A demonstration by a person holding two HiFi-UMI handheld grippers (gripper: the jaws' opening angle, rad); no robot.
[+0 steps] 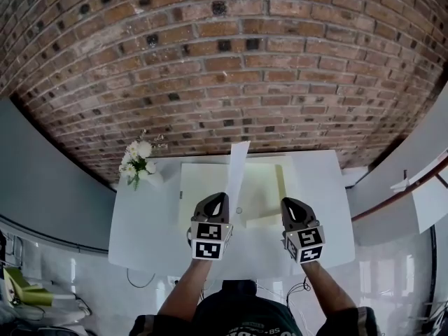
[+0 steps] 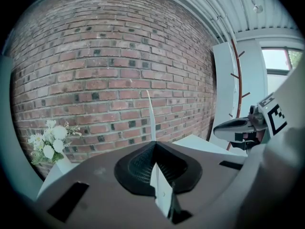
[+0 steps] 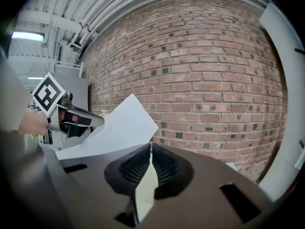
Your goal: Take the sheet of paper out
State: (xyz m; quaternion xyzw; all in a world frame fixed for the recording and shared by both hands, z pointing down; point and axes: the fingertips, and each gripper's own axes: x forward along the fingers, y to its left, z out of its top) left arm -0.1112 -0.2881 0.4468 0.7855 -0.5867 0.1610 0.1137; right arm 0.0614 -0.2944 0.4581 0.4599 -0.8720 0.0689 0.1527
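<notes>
Your left gripper (image 1: pixel 218 200) is clamped on the bottom edge of the sheet of paper (image 1: pixel 236 172). The left gripper view shows the jaws pressed together on it, with the white sheet (image 2: pixel 150 114) standing edge-on above them. The paper is upright, lifted clear of the pale yellow folder (image 1: pixel 203 191), which lies on the white desk (image 1: pixel 140 229). Your right gripper (image 1: pixel 290 204) is closed too, pinching a pale cream edge (image 3: pixel 145 187) that looks like the folder's raised right side. In the right gripper view the sheet (image 3: pixel 121 128) fans out at left. A bunch of white flowers (image 1: pixel 137 158) stands at the desk's far left corner, against the brick wall (image 1: pixel 224 68).
</notes>
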